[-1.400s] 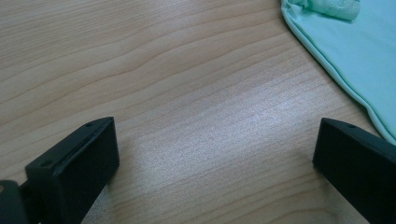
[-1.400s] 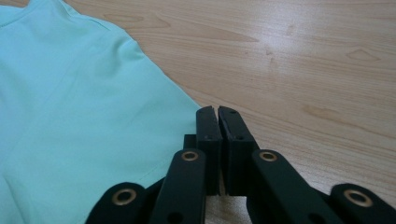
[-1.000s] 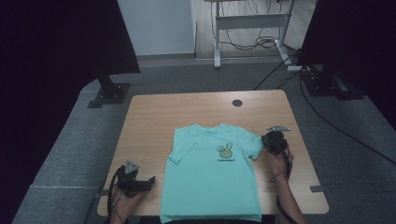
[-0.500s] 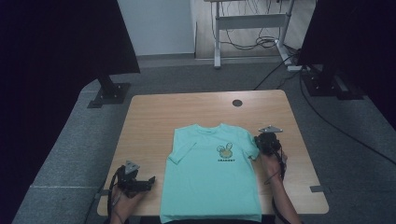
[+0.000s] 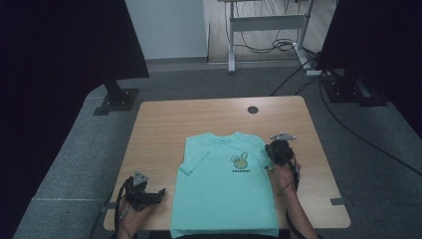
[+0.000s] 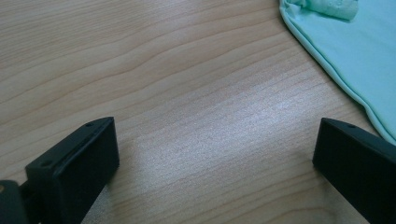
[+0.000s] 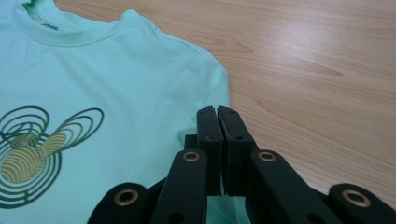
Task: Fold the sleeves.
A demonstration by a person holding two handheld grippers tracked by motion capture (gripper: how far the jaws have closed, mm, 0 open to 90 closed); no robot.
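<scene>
Two hand-held grippers flank the mint T-shirt (image 5: 224, 186), which lies flat, front up, on the tabletop (image 5: 164, 124) with its hem at the near edge: our left hand-held gripper (image 6: 215, 154) rests beside the shirt's left side, jaws spread over bare wood, and our right hand-held gripper (image 7: 218, 122) is clenched at the right sleeve (image 7: 205, 74), whether pinching cloth we cannot tell. We judge the shirt light, limp and prone to wrinkling, best taken by sleeve or shoulder seam, with open wood beyond the collar.
</scene>
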